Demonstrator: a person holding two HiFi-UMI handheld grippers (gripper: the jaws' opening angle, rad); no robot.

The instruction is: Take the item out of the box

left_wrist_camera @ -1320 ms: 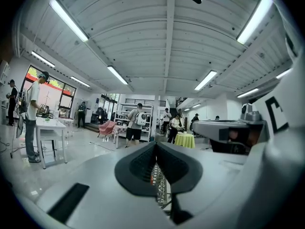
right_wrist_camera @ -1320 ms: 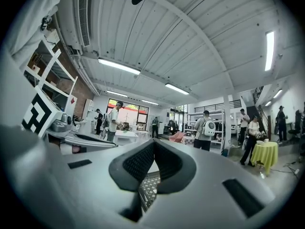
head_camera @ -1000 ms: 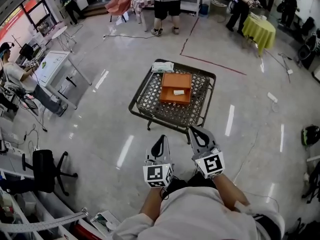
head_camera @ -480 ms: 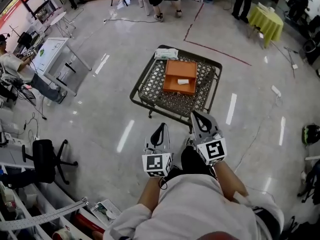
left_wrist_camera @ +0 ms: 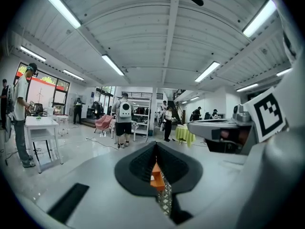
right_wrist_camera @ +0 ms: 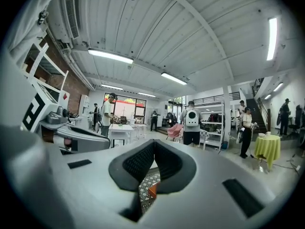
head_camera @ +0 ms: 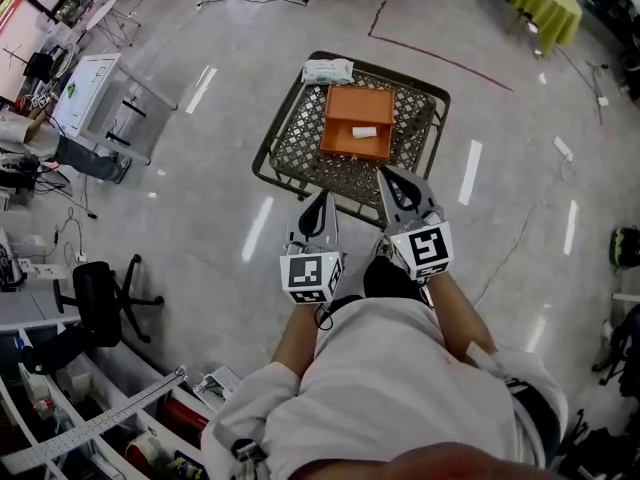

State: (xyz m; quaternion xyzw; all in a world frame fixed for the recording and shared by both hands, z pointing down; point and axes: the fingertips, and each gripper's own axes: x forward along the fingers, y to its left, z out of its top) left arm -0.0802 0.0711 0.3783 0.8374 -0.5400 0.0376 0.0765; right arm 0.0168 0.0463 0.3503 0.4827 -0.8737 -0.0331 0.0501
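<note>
Both tools hang side by side at the near edge of the lattice-topped table (head_camera: 298,150): the left gripper (head_camera: 321,203) has its jaws pressed together on nothing, and the right gripper (head_camera: 389,176) is likewise closed and empty (through the slit under each pair of pads you catch a sliver of orange and lattice). The orange box (head_camera: 357,118) sits open in the middle of the table, and the small white item (head_camera: 363,132) lies inside it near the front wall, well apart from both grippers. A white packet (head_camera: 327,70) rests on the table's far left corner, just beyond the box.
</note>
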